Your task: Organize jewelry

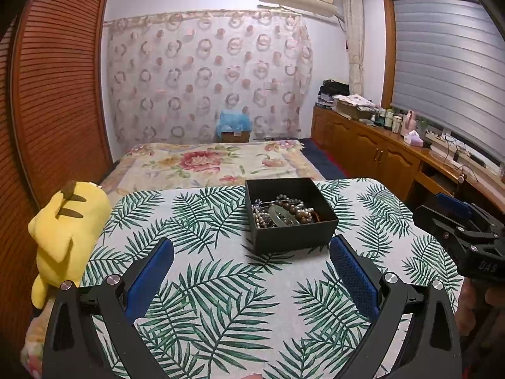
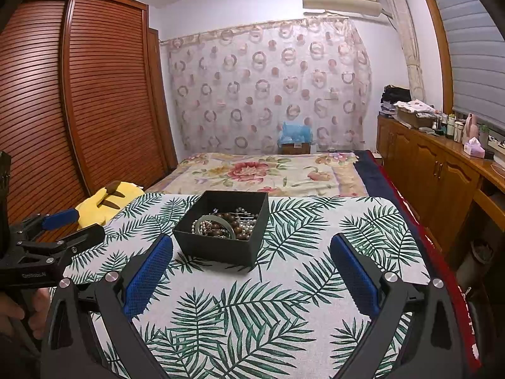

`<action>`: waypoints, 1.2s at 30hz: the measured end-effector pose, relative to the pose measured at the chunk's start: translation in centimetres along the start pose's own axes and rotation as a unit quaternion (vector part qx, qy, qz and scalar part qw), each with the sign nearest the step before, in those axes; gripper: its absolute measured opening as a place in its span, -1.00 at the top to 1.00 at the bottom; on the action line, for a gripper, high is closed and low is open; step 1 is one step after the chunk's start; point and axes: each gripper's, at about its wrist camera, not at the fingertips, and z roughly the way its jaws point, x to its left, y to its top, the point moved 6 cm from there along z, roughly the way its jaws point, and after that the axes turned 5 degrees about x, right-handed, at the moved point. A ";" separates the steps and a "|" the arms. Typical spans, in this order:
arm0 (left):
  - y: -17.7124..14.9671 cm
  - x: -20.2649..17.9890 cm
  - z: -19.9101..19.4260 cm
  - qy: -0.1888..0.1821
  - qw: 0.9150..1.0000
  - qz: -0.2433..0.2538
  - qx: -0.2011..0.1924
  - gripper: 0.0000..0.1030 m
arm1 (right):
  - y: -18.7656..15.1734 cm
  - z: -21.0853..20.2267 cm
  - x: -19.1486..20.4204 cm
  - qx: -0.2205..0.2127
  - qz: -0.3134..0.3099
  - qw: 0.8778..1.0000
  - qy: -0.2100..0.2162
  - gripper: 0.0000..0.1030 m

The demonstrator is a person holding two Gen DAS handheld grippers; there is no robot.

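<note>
A black open box stands on the leaf-print tablecloth. It holds tangled jewelry: pearl strands, brown bead bracelets and a pale green bangle. The box and jewelry also show in the right wrist view. My left gripper is open and empty, just short of the box's near side. My right gripper is open and empty, with the box ahead and slightly left. Each gripper shows at the edge of the other's view: the right gripper, the left gripper.
A yellow plush toy lies at the table's left edge. A bed with a floral cover is behind the table. A wooden wardrobe stands at left. A wooden counter with bottles runs along the right.
</note>
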 end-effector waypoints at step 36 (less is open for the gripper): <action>-0.1 -0.5 0.3 0.003 1.000 0.000 -0.001 -0.85 | -0.1 0.0 -0.1 0.000 0.000 1.000 0.001 -0.95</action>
